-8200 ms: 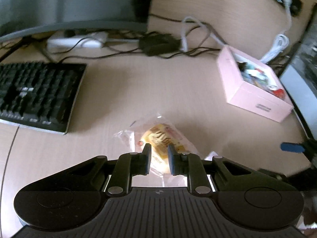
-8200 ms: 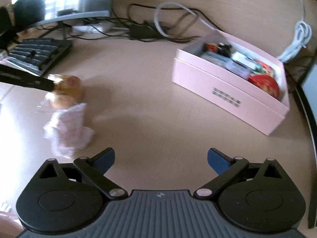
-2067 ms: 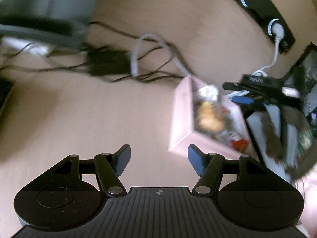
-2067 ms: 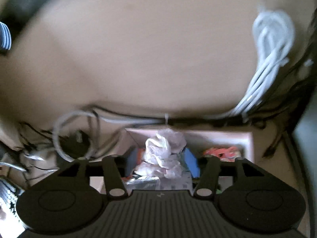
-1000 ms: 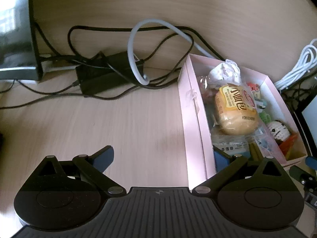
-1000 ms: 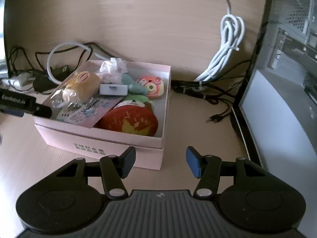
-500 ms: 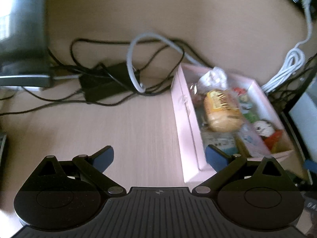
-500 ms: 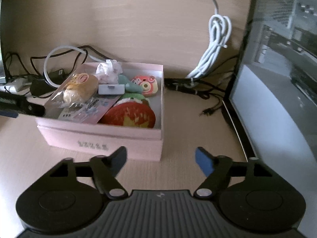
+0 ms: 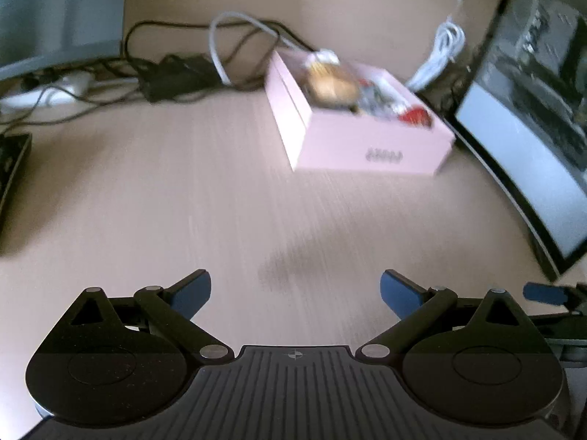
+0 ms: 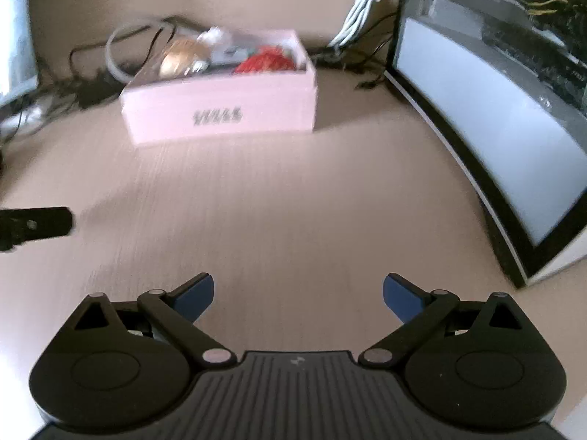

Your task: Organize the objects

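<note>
Both grippers have drawn back from the pink box (image 10: 220,110), now far across the desk (image 10: 275,220). Left gripper (image 9: 295,291) gapes empty; right gripper (image 10: 298,293) is opening, empty. Bun (image 10: 181,58) sits heaped high; a knock could spill it.

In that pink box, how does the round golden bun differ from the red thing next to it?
The bun is golden brown, sits at the left end of the pink box and glints as if wrapped in clear plastic. The red thing is bright red, lies toward the right end and shows no such glint. The picture is too blurred to tell what it is. Both rise just above the box's front wall.
</note>
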### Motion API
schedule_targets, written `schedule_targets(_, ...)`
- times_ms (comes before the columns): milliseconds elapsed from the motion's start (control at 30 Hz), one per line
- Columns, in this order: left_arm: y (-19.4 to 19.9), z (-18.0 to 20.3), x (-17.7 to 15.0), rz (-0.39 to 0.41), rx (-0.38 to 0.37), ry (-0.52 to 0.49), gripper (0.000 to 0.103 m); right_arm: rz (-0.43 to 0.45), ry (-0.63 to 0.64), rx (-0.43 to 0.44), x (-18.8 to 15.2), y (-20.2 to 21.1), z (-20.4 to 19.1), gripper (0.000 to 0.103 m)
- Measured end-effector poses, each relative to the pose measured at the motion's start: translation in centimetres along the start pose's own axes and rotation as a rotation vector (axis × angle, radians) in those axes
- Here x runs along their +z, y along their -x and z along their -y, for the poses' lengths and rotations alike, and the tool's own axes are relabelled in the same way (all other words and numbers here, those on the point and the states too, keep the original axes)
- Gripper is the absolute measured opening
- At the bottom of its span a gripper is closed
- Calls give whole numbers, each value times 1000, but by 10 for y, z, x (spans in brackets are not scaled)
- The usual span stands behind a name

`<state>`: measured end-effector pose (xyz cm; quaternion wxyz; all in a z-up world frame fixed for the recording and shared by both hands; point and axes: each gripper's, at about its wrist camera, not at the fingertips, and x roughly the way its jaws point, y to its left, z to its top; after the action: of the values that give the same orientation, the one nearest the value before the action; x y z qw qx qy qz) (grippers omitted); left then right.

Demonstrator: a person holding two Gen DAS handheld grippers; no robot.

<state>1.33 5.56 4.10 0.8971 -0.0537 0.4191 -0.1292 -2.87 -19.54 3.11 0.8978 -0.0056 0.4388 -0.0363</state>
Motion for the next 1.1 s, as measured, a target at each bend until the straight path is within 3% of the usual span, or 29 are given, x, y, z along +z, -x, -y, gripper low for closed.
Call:
schedule_targets(167,0,4,-25,-22,38,36,102,-31,42,17,-14,0,-4,102)
schedule_targets(400,-1,26,-45,60,179,30,102,15,79,120,-14,-9,9,103)
schedule_targets(633,-21,46,-42,120,312,2,103,70,146,187,4,-28,18,103)
schedule_targets(833,-27,48,-39,161,345,31,103,134,142,196,8,-37,24,103)
schedule_targets(1100,-32,51,-36,167,328,7,103,216,117,186,11,-47,26,103)
